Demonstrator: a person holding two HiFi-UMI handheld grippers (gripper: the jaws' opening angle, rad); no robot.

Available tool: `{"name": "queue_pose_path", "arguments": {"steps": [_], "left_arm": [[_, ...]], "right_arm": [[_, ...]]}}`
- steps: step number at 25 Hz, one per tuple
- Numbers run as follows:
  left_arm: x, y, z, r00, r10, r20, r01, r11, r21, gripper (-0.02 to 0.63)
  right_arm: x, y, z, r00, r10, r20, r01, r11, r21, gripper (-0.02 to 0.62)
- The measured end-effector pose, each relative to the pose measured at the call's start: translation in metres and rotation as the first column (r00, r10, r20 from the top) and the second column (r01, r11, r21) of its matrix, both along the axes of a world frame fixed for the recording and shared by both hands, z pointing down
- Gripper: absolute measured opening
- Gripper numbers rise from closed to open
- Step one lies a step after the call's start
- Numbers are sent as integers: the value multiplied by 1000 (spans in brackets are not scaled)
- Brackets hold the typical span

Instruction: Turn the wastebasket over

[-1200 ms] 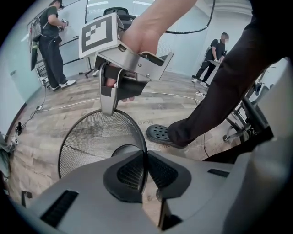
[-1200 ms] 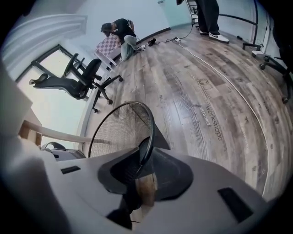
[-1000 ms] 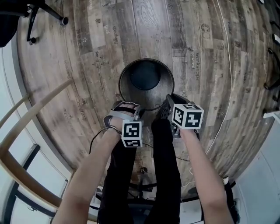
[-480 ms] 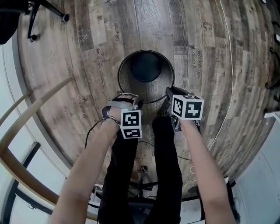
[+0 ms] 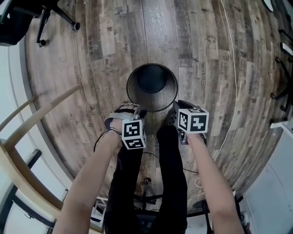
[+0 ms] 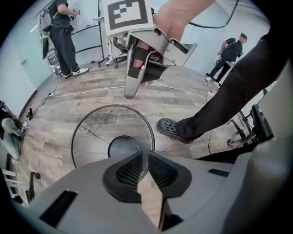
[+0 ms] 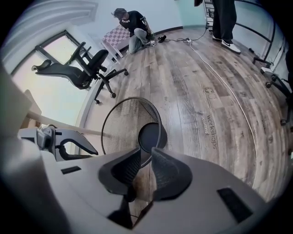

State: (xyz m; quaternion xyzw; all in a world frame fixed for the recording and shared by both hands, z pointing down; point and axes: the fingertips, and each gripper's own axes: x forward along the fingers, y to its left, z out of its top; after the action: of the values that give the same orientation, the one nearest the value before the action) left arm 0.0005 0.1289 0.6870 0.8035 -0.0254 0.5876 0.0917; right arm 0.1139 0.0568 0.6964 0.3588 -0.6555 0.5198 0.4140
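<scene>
The wastebasket (image 5: 152,78) is a round black wire-mesh bin standing on the wooden floor with its opening up; its dark bottom shows through the mouth. My left gripper (image 5: 139,111) is at the near rim on the left and my right gripper (image 5: 173,109) at the near rim on the right. In the left gripper view the rim of the wastebasket (image 6: 105,128) runs into the nearly closed left gripper (image 6: 145,155). In the right gripper view the thin rim of the wastebasket (image 7: 132,119) likewise sits between the pads of the right gripper (image 7: 145,153). Both point steeply down.
An office chair (image 5: 46,13) stands at the far left, a pale wooden rail (image 5: 41,114) curves along the left, and a cable (image 5: 233,68) runs over the floor at the right. The person's legs (image 5: 146,173) are just behind the bin. Other people (image 6: 62,32) stand far off.
Both grippers have come up a little while staying on the near rim. The bin still shows mouth-up; whether it has left the floor I cannot tell.
</scene>
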Motion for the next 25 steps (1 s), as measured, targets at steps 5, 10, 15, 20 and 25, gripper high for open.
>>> {"name": "queue_pose_path", "arguments": {"steps": [5, 10, 15, 20, 25], "left_arm": [[-3, -21, -48, 999, -37, 3, 36, 997, 63, 44], [9, -33, -118, 997, -45, -58, 52, 989, 137, 31], [15, -42, -195, 989, -96, -113, 116, 974, 193, 25], [11, -56, -270, 965, -206, -163, 241, 941, 237, 25], [12, -72, -357, 909, -328, -258, 392, 883, 259, 25]], "right_arm": [[-5, -12, -47, 999, -33, 14, 32, 999, 39, 88], [-15, -19, -104, 995, -88, 44, 84, 992, 91, 71], [-24, -23, -170, 984, -170, 56, 160, 975, 153, 63], [-33, -29, -245, 978, -194, 83, 172, 961, 218, 62], [-36, -36, -330, 976, -191, 108, 147, 936, 321, 61]]}}
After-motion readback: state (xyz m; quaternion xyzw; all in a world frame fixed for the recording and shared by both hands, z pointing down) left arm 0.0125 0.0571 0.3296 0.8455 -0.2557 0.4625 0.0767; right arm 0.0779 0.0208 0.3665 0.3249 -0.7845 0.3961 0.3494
